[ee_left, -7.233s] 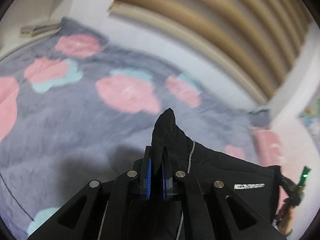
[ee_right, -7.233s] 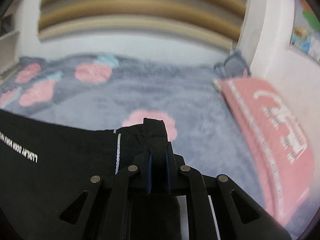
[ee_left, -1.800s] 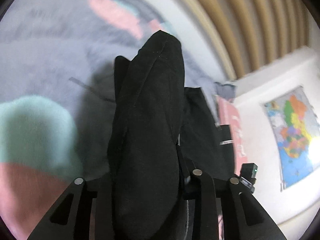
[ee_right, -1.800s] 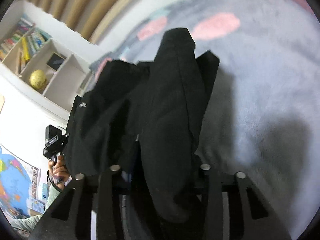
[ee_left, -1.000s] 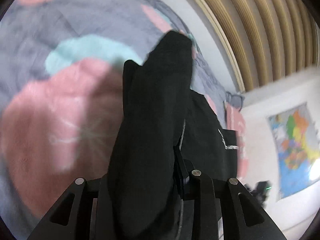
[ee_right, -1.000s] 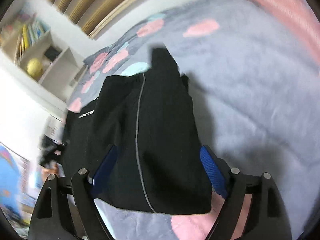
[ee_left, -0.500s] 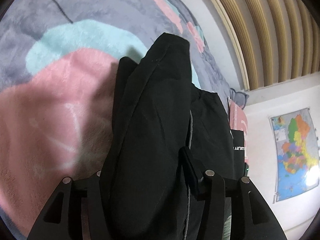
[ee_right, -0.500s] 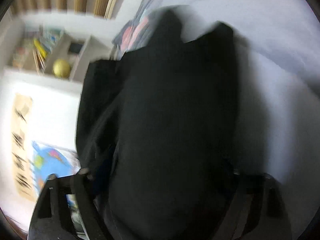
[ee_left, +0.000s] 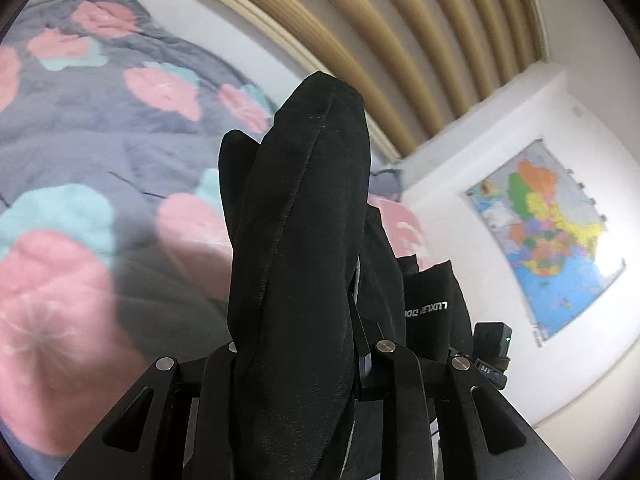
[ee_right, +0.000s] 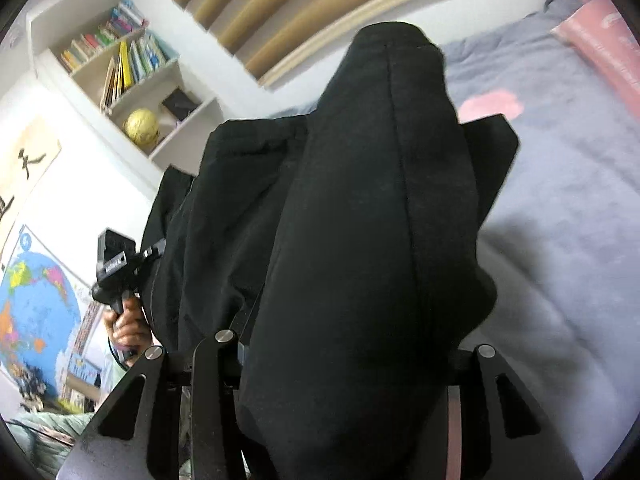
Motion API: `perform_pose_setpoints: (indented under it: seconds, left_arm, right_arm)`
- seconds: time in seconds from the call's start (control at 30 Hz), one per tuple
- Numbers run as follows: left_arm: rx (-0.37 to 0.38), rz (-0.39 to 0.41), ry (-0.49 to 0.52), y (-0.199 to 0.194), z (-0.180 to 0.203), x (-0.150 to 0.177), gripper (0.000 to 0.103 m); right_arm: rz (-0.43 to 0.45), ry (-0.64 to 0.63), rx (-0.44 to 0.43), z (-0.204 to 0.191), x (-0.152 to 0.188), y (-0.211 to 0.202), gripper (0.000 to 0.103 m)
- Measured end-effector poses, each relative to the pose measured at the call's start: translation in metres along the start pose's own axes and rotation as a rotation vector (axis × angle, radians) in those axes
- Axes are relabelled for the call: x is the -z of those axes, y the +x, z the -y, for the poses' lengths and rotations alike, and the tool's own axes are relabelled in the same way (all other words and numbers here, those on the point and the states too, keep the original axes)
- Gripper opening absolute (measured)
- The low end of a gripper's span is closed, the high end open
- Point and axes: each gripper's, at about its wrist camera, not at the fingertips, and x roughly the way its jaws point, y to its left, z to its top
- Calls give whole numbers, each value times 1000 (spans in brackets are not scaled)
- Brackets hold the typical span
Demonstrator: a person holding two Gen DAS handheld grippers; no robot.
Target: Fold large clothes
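A black garment (ee_left: 312,200) with small white lettering is bunched into a thick roll that runs up out of my left gripper (ee_left: 304,316). The jaws are closing on the cloth, which hides the fingertips. In the right wrist view the same black garment (ee_right: 380,160) bulges over and between the fingers of my right gripper (ee_right: 352,328). Those jaws are closing too, with the cloth gripped between them. The garment hangs between the two grippers, above the grey blanket (ee_left: 100,132) with pink and teal flowers.
A slatted wooden headboard (ee_left: 360,20) runs along the far side of the bed. A pink pillow (ee_right: 600,40) lies at the right end. A white bookshelf (ee_right: 132,80) and a wall map (ee_left: 548,240) stand beyond. A person's hand (ee_right: 128,324) holds the left gripper's handle.
Both grippers have risen off the blanket with the black garment. The right jaws, wide around the cloth a second ago, have drawn in on it. The left view has tipped up towards the headboard.
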Motion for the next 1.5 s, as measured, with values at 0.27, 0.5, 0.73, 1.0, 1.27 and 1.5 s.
perform_pose_setpoints:
  seconds: [0.27, 0.5, 0.73, 1.0, 1.27, 1.5]
  left_arm:
    - [-77, -107, -196, 49, -81, 39, 29]
    - [73, -125, -572, 43, -213, 72, 48]
    - [-274, -18, -23, -25, -83, 33, 49]
    - [-400, -185, 292, 51, -2, 94, 65]
    - [-543, -271, 218, 78, -16, 107, 65]
    - [-602, -53, 433, 2, 67, 113, 66]
  right_arm:
    - [-84, 203, 117, 74, 18, 11, 50]
    - [-85, 584, 69, 178, 79, 36, 74]
    - [9, 140, 522, 48, 40, -10, 78]
    - [-130, -112, 693, -49, 65, 88, 83]
    - [-149, -45, 755, -47, 88, 115, 85]
    - [24, -99, 693, -130, 70, 69, 90]
